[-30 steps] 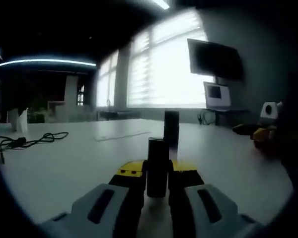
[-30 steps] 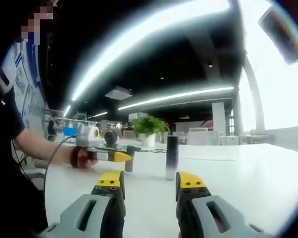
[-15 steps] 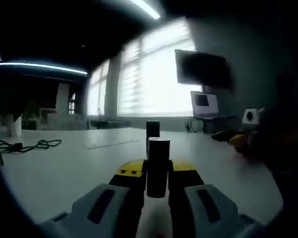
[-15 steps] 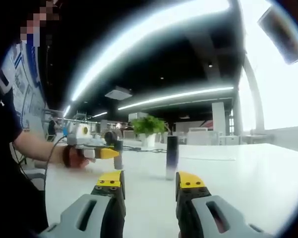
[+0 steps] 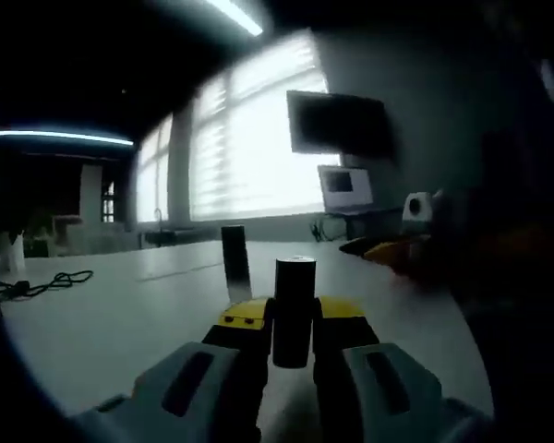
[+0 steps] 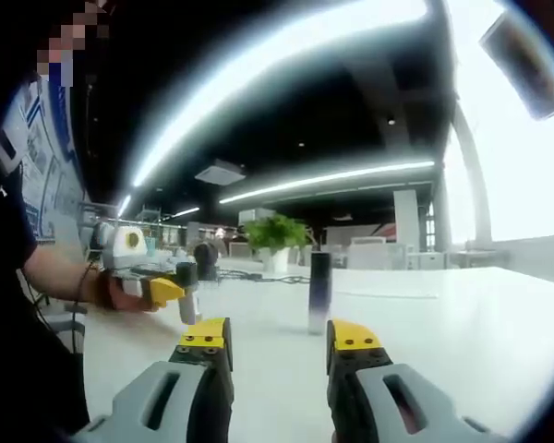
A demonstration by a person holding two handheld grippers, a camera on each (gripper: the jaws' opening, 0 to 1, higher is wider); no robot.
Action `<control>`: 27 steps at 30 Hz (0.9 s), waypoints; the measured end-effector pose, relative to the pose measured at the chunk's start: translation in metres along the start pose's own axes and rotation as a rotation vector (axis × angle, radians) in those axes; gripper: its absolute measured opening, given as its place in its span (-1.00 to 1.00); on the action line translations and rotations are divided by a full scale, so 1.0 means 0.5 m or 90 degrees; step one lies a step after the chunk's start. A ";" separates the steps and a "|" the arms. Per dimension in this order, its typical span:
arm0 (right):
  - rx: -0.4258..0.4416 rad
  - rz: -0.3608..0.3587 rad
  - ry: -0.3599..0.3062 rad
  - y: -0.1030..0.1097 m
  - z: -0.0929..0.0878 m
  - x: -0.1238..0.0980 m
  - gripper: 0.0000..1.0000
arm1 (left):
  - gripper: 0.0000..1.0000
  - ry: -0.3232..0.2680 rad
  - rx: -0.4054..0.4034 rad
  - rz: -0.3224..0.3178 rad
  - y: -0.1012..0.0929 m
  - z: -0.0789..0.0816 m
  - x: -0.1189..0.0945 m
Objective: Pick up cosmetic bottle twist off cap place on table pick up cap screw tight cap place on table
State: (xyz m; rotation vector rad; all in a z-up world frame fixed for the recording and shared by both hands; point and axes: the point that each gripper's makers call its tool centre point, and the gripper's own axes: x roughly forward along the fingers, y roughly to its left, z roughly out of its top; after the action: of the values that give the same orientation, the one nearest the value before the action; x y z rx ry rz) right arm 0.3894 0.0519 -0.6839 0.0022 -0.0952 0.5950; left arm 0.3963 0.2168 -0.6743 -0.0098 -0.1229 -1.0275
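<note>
Holding the cap off to one side, with the bottle parked upright for the next grab.

Looking largest first: a pale table under and beyond both tongs, serving as the resting place. Then the cosmetic bottle, standing upright on it straight ahead of the right gripper, just beyond the tips and not touching them; probably left there so the tongs can close on it squarely. Right tongs spread wide, gripping nothing. Smallest, a short dark cylinder, judged to be the cap, pinched upright in the narrowly closed left gripper, up off the table and well to the left of the right tongs, likely waiting to go back on and be screwed tight.
</note>
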 end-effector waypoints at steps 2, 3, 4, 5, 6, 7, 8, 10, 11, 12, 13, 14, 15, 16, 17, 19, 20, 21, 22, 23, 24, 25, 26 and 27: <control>0.000 0.000 0.000 0.000 0.000 0.000 -0.32 | -0.84 -0.009 -0.011 -0.008 -0.004 0.006 -0.006; -0.001 0.000 0.001 0.000 -0.001 0.000 -0.32 | -0.85 -0.011 -0.015 -0.009 -0.006 0.008 -0.007; -0.001 0.000 0.002 0.000 -0.001 0.000 -0.32 | -0.85 -0.016 -0.016 -0.009 -0.007 0.010 -0.009; 0.000 0.000 0.001 0.000 0.000 0.000 -0.32 | -0.85 -0.021 -0.019 -0.010 -0.009 0.013 -0.009; 0.000 0.000 0.001 -0.001 0.000 0.000 -0.32 | -0.84 -0.020 -0.021 -0.015 -0.013 0.012 -0.009; -0.001 -0.001 0.001 -0.001 0.000 0.000 -0.32 | -0.84 -0.016 -0.023 -0.022 -0.018 0.010 -0.010; 0.000 -0.001 -0.001 -0.001 0.000 0.000 -0.32 | -0.84 -0.010 -0.028 -0.032 -0.025 0.006 -0.011; -0.001 -0.001 0.001 -0.002 -0.001 0.000 -0.32 | -0.84 -0.003 -0.027 -0.047 -0.040 0.002 -0.011; -0.001 0.000 0.001 -0.001 -0.001 0.000 -0.32 | -0.84 0.005 -0.012 -0.053 -0.046 -0.002 -0.011; -0.002 -0.001 0.002 -0.001 -0.002 0.000 -0.33 | -0.84 0.015 -0.007 -0.055 -0.050 -0.007 -0.010; -0.002 0.000 0.003 -0.001 -0.002 0.000 -0.33 | -0.84 0.028 -0.001 -0.063 -0.056 -0.014 -0.010; -0.001 0.000 0.002 0.000 -0.001 0.001 -0.33 | -0.84 0.033 0.008 -0.065 -0.060 -0.017 -0.010; -0.002 0.000 0.003 0.000 -0.002 0.001 -0.33 | -0.84 0.037 0.028 -0.067 -0.063 -0.020 -0.009; -0.003 0.000 0.004 0.000 -0.002 0.001 -0.33 | -0.84 0.040 0.026 -0.070 -0.065 -0.021 -0.009; -0.002 0.000 0.003 0.000 -0.002 0.001 -0.33 | -0.84 0.041 0.027 -0.071 -0.065 -0.022 -0.009; -0.003 0.000 0.004 0.000 -0.003 0.001 -0.33 | -0.84 0.043 0.032 -0.074 -0.065 -0.024 -0.009; -0.003 0.000 0.004 0.000 -0.003 0.001 -0.33 | -0.84 0.040 0.032 -0.074 -0.064 -0.023 -0.009; -0.003 0.000 0.004 0.000 -0.003 0.001 -0.33 | -0.84 0.038 0.034 -0.078 -0.065 -0.023 -0.009; -0.003 -0.001 0.005 -0.001 -0.003 0.001 -0.33 | -0.84 0.036 0.040 -0.081 -0.065 -0.023 -0.009; -0.004 -0.001 0.006 -0.001 -0.004 0.001 -0.33 | -0.84 0.035 0.041 -0.084 -0.065 -0.025 -0.008; -0.003 0.000 0.006 0.000 -0.004 0.002 -0.33 | -0.84 0.041 0.034 -0.093 -0.066 -0.030 -0.007; -0.003 0.000 0.006 0.000 -0.004 0.002 -0.33 | -0.84 0.055 0.028 -0.095 -0.064 -0.038 -0.004; -0.004 0.000 0.007 0.000 -0.004 0.002 -0.33 | -0.84 0.057 0.025 -0.095 -0.062 -0.040 -0.001; -0.004 -0.001 0.009 0.000 -0.005 0.002 -0.33 | -0.84 0.062 0.021 -0.097 -0.062 -0.043 0.000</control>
State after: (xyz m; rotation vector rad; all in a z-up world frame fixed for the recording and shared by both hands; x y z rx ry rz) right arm 0.3906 0.0526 -0.6863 -0.0074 -0.0837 0.5936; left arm 0.3718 0.1994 -0.6972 0.0809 -0.0522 -1.1757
